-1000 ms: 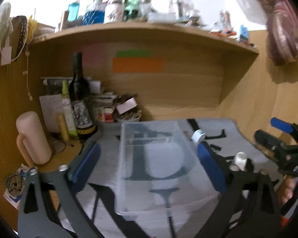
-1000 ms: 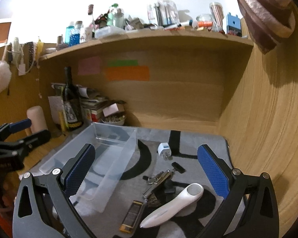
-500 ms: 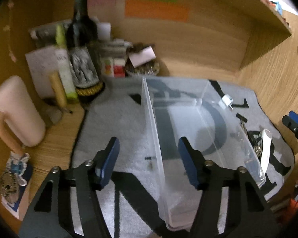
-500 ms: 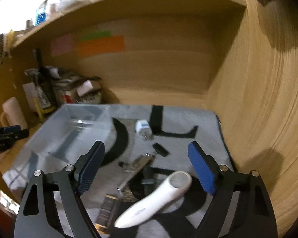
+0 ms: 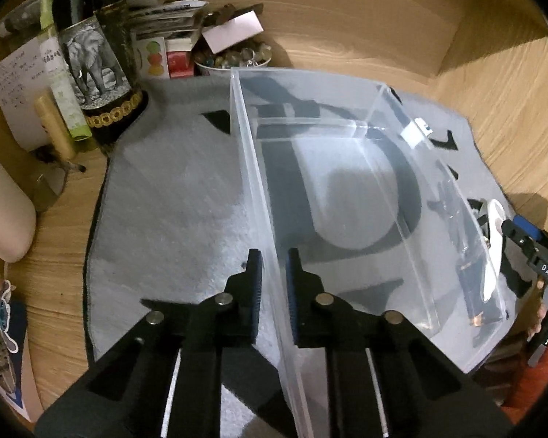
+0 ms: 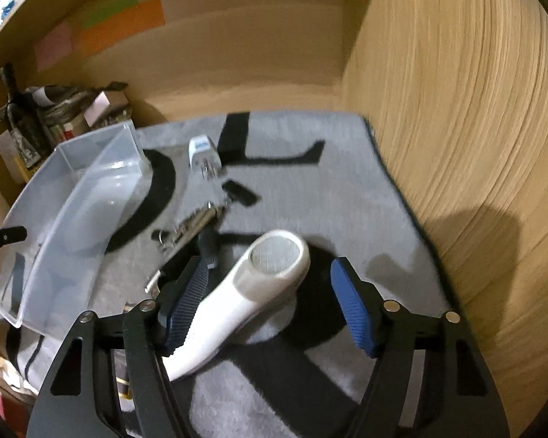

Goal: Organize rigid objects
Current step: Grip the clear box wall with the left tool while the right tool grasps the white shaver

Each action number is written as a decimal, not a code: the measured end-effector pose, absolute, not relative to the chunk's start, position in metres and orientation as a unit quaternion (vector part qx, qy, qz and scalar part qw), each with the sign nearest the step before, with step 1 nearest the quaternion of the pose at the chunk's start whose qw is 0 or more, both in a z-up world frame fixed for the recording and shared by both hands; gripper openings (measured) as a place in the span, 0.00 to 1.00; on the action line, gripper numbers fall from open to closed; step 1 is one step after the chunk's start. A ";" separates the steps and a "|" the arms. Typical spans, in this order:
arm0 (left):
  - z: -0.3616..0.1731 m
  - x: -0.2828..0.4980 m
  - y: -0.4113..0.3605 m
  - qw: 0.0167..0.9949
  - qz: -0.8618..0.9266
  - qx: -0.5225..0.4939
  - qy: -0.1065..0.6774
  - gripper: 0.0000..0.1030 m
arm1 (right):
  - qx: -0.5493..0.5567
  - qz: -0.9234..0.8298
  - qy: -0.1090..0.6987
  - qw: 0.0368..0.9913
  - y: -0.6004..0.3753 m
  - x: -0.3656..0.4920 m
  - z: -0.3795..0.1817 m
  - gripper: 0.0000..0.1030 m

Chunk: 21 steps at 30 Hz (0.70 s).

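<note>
Clear bin [image 5: 347,189]: on grey mat [image 5: 171,219], left of white handheld device [image 6: 252,292].
Left gripper [image 5: 274,292]: clamped on bin's left wall.
Right gripper [image 6: 270,303]: jaws just closing, apart, straddling the device.

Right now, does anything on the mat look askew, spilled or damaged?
Nothing spilled or broken. The clear bin sits empty and upright, its left wall pinched by the left gripper. The white handheld device, charger plug and keys lie loose on the mat, unsorted.

Left gripper [image 5: 274,292] clamped, right gripper [image 6: 270,303] agape
</note>
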<state>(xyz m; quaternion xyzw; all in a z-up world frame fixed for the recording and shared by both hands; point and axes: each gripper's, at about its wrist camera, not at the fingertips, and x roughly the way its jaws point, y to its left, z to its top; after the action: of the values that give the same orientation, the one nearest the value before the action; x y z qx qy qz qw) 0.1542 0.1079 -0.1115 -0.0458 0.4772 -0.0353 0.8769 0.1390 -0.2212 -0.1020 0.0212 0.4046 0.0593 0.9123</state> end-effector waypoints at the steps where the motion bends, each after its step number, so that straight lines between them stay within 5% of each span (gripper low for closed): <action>1: -0.112 0.154 0.106 0.877 -0.033 -0.040 0.477 0.12 | 0.029 0.060 0.412 0.909 -0.221 0.141 -0.106 0.65; 12: -0.110 0.153 0.101 0.879 -0.027 -0.014 0.477 0.11 | 0.054 0.081 0.457 0.884 -0.215 0.163 -0.127 0.60; 17: -0.110 0.153 0.101 0.880 -0.027 -0.014 0.475 0.11 | 0.062 0.085 0.447 0.888 -0.218 0.169 -0.128 0.43; 21: -0.110 0.153 0.101 0.880 -0.027 -0.014 0.475 0.11 | 0.054 0.079 0.432 0.897 -0.217 0.171 -0.127 0.39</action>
<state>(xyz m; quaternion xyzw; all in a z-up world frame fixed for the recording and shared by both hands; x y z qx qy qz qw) 0.1532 0.1015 -0.1100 -0.0142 0.4749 -0.0273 0.8795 0.1712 -0.2169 -0.1267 0.0539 0.4318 0.0790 0.8969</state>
